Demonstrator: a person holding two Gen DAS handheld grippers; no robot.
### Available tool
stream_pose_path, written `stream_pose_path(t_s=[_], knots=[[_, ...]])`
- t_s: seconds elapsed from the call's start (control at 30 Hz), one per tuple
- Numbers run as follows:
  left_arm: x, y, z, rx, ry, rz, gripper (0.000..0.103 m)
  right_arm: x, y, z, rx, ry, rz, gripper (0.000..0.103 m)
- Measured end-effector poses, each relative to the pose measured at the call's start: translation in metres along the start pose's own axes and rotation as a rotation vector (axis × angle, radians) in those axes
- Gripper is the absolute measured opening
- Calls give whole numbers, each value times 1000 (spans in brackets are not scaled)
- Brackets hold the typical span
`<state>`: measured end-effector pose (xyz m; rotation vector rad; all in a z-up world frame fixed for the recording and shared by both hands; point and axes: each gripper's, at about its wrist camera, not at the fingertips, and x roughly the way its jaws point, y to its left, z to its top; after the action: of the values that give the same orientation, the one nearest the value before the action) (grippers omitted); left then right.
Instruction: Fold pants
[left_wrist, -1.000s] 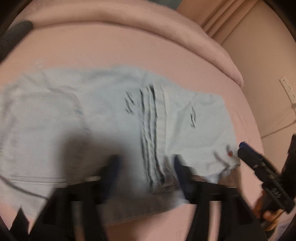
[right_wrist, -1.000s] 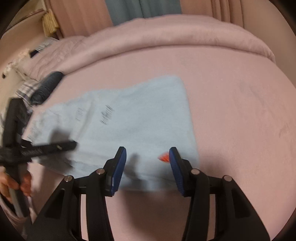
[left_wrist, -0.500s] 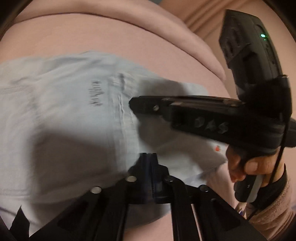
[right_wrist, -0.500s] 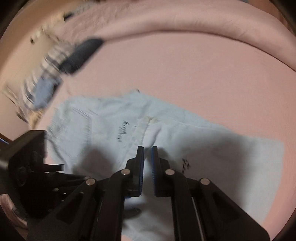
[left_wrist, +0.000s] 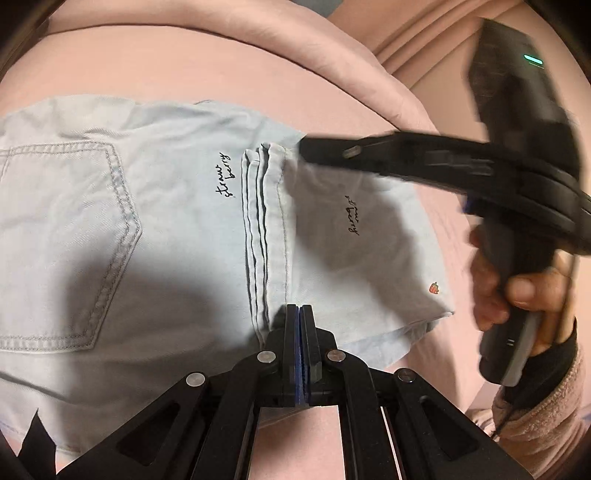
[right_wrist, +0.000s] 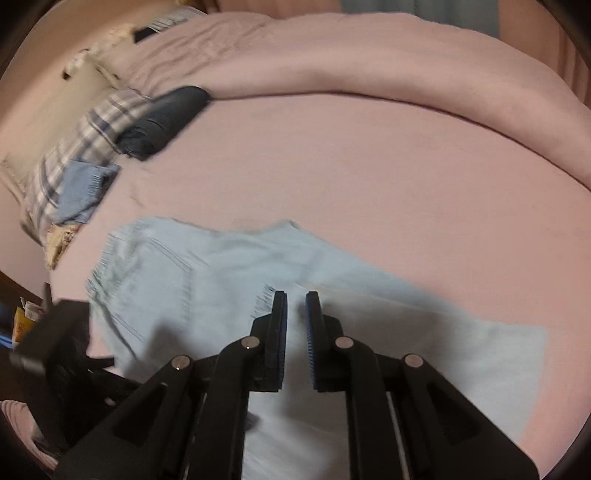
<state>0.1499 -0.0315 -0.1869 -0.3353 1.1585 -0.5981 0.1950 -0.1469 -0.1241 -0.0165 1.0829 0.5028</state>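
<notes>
Closing is what has just happened on the left: the left tongs (left_wrist: 299, 310), spread wide a second ago, are now pressed together at the near end of the stacked hems (left_wrist: 264, 221). Their tips sit right on the cloth. Whether a layer is actually caught between the pads cannot be made out.

The right tongs (right_wrist: 296, 295) have swung in from the far corner of the garment to the far end of those same hems. Their jaws have been closing down from wide and have just eased apart a little. A narrow gap shows between the pads with nothing in it, and the denim lies under them.

The pants (left_wrist: 147, 206) lie flat on the pink bed (left_wrist: 184, 74), pale blue, with the legs already doubled back so that the hems rest mid-garment. The back pocket (left_wrist: 66, 240) is to the left of the hems and the strawberry-marked corner to their right.

Both tools now bracket the hem line, one at each end. I read this as the set-up for the next fold across the garment. The right tongs probably need to bite the hem edge before any lift, or only one end will rise and the stack will skew.
</notes>
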Motion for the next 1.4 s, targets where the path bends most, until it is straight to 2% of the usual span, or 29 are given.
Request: stream_pose_path(t_s=[0.07,0.1,0.13,0.17,0.27,0.37,0.4,0.43,0.47,0.53,0.57,0.6,0.67,0.77,0.8,0.83,0.87,0.9,0.93,1.03,1.1,1.2,1.4], knots=[[3,-1,-1,1,2,10,5,15,-3,-1,14,39,-10,11],[7,-6,-1,0,5,23,5,33,-2,-1,-2,61,-68,11],[7,-11,0,3,0,25,5,43,-6,0,-3,79,-91,10],[6,-11,-2,10,-3,25,5,56,-8,-1,27,92,-79,9],[2,-15,-8,35,-7,36,5,40,-12,-2,90,30,-38,12],[-7,-9,-10,26,-8,40,5,0,-19,-17,151,-56,2,17],[-8,-9,-13,21,-9,38,5,-21,-23,-30,154,-89,-9,21],[-7,-9,-14,15,-8,36,5,-32,-27,-43,157,-97,-29,31],[-5,-11,-14,13,-7,35,5,-41,-33,-57,163,-91,-55,32],[-6,-8,-12,13,-4,31,5,-44,-44,-84,168,-42,-123,31],[-8,-6,-12,14,-1,30,5,-44,-52,-102,176,0,-173,25],[-10,-6,-12,20,-1,33,5,-46,-59,-128,183,26,-208,24],[-12,-4,-12,26,3,34,5,-62,-60,-154,182,-40,-176,24],[-19,0,-6,1,6,11,5,-87,-61,-180,269,-101,-147,26],[-23,2,-7,-15,2,-10,8,-96,-62,-188,319,-115,-129,27],[-31,4,-11,-25,-2,2,17,-100,-59,-194,344,-126,-122,30],[-40,8,-16,-29,-12,25,43,-109,-55,-203,359,-146,-116,34],[-49,14,-22,-41,-29,19,62,-113,-51,-208,359,-158,-126,36],[-58,19,-28,-61,-46,0,65,-116,-47,-211,357,-164,-131,37],[-88,41,-45,-146,-102,-39,66,-122,-35,-219,344,-191,-102,40],[-110,57,-58,-207,-150,-24,73,-120,-22,-216,331,-209,-74,44],[-136,82,-75,-298,-217,18,76,-107,-2,-200,293,-220,-37,46],[-162,136,-96,-512,-286,-22,76,-82,30,-172,255,-231,82,49]])
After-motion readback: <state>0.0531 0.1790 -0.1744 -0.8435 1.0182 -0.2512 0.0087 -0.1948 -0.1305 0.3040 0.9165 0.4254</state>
